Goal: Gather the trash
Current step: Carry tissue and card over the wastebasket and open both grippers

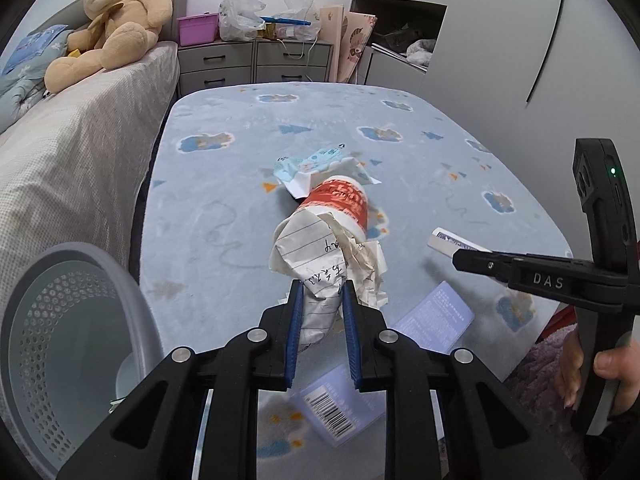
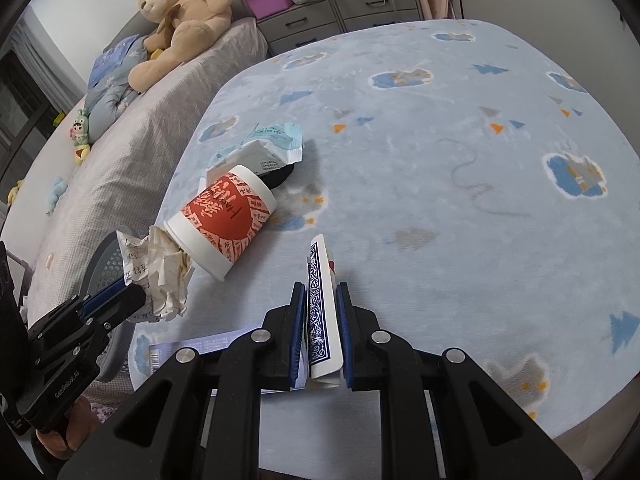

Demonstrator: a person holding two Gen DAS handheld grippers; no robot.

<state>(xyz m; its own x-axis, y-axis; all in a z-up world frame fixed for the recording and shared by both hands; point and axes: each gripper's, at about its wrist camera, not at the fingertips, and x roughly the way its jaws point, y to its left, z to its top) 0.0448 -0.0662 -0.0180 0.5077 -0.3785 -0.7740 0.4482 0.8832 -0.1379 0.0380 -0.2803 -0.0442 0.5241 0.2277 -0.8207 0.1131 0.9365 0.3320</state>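
We see the crumpled paper (image 1: pixel 320 264) between the left gripper (image 1: pixel 320 300) fingers, with the paper cup (image 1: pixel 340 200) just behind it and the wrapper (image 1: pixel 316 164) behind the cup. The wastebasket (image 1: pixel 68 344) stands to our left beside the bed (image 1: pixel 72 152), and the right gripper (image 2: pixel 320 308) holds a playing card (image 2: pixel 320 300) above the rug (image 2: pixel 440 160).

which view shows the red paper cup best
The right wrist view: the red paper cup lies on its side in the open, print and white base fully visible. In the left wrist view the cup is partly hidden behind the crumpled paper in the left claw.
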